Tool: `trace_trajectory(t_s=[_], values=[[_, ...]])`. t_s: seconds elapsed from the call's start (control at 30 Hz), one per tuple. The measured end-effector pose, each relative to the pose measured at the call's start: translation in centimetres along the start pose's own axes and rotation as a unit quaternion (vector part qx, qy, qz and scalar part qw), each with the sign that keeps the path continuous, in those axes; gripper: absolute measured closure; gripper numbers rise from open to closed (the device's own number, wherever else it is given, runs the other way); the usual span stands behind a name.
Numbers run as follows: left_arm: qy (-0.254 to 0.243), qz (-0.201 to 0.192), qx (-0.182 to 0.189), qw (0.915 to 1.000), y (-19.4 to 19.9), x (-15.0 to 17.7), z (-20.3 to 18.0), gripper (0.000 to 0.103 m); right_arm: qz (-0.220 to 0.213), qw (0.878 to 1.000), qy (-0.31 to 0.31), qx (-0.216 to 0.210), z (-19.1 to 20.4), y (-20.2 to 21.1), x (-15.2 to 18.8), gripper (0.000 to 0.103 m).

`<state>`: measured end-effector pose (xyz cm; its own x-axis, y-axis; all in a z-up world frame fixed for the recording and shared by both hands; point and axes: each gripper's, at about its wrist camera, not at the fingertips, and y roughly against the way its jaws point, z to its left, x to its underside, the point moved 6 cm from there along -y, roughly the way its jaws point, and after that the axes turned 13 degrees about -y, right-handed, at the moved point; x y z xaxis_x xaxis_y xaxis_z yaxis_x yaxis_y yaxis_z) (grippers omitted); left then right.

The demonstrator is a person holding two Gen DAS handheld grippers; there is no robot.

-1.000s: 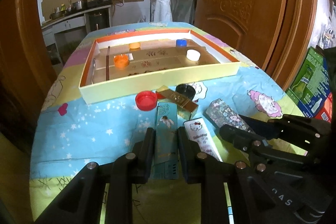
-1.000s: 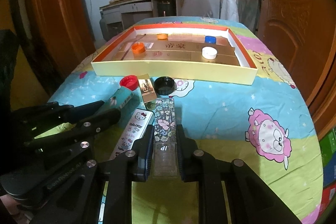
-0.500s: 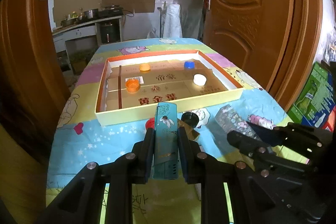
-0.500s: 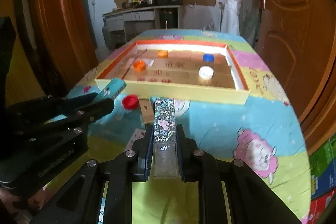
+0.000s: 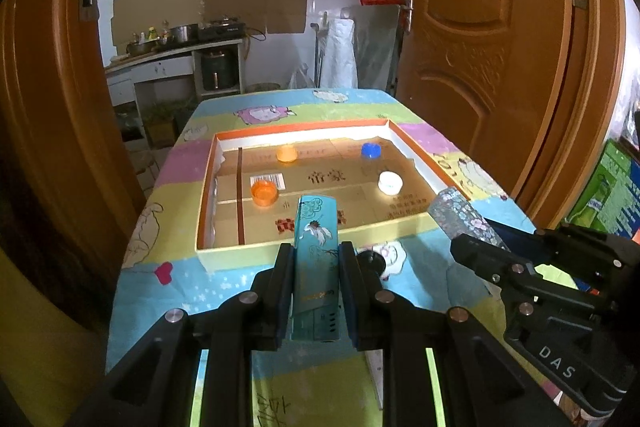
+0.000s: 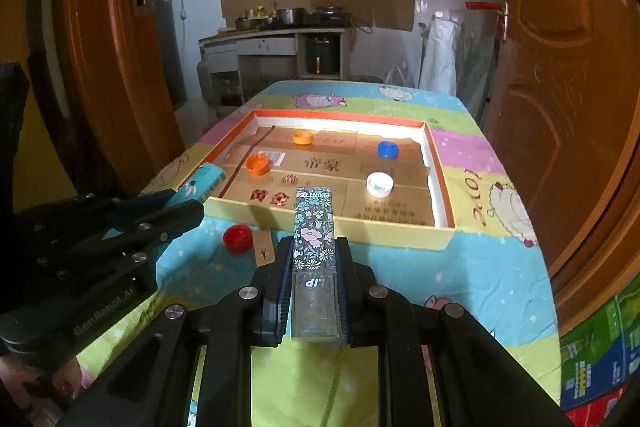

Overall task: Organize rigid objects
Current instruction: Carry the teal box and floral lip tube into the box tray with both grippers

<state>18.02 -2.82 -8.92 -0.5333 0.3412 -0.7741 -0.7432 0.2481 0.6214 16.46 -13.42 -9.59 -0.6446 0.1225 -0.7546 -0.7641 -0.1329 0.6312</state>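
Note:
My left gripper is shut on a long teal box and holds it in the air before the shallow cardboard tray. My right gripper is shut on a dark floral box, also lifted, near the tray's front wall. The tray holds two orange caps, a blue cap and a white cap. A red cap and a gold box lie on the tablecloth in front of the tray. Each gripper shows in the other's view.
A black cap lies on the cloth by the tray front. Wooden doors stand on both sides of the table. A kitchen counter is behind the table. Green cartons stand on the floor at right.
Both grippers have lifted their boxes off the tablecloth and risen, so the tray now lies lower and farther in view. The other loose items stay on the cloth.

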Motion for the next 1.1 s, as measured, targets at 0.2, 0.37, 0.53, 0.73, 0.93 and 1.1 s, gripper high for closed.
trace_trajectory(t_s=[0.2,0.37,0.53,0.73,0.93,1.1], values=[[0.007,-0.001,0.0,1.0,-0.4,-1.5,0.8,0.081,0.001,1.0,0.003,-0.002,-0.4,-0.4,-1.3,0.083],[0.009,0.0,0.001,1.0,-1.0,-2.6,1.1,0.081,0.006,1.0,-0.008,-0.007,-1.0,-1.0,-2.4,0.083],[0.016,-0.002,0.003,0.9999,-1.7,-3.5,1.4,0.081,0.008,1.0,-0.019,-0.009,-1.8,-1.7,-3.5,0.083],[0.034,-0.004,0.01,0.9994,-2.8,-4.3,1.9,0.081,0.011,0.999,-0.031,-0.014,-2.5,-2.7,-4.5,0.083],[0.037,0.002,0.012,0.9992,-4.2,-4.6,1.7,0.081,0.006,0.999,-0.044,-0.014,-2.9,-3.6,-5.5,0.083],[0.041,0.007,0.02,0.9989,-5.4,-5.2,1.5,0.081,0.003,0.999,-0.053,-0.012,-3.6,-4.5,-6.3,0.083]])
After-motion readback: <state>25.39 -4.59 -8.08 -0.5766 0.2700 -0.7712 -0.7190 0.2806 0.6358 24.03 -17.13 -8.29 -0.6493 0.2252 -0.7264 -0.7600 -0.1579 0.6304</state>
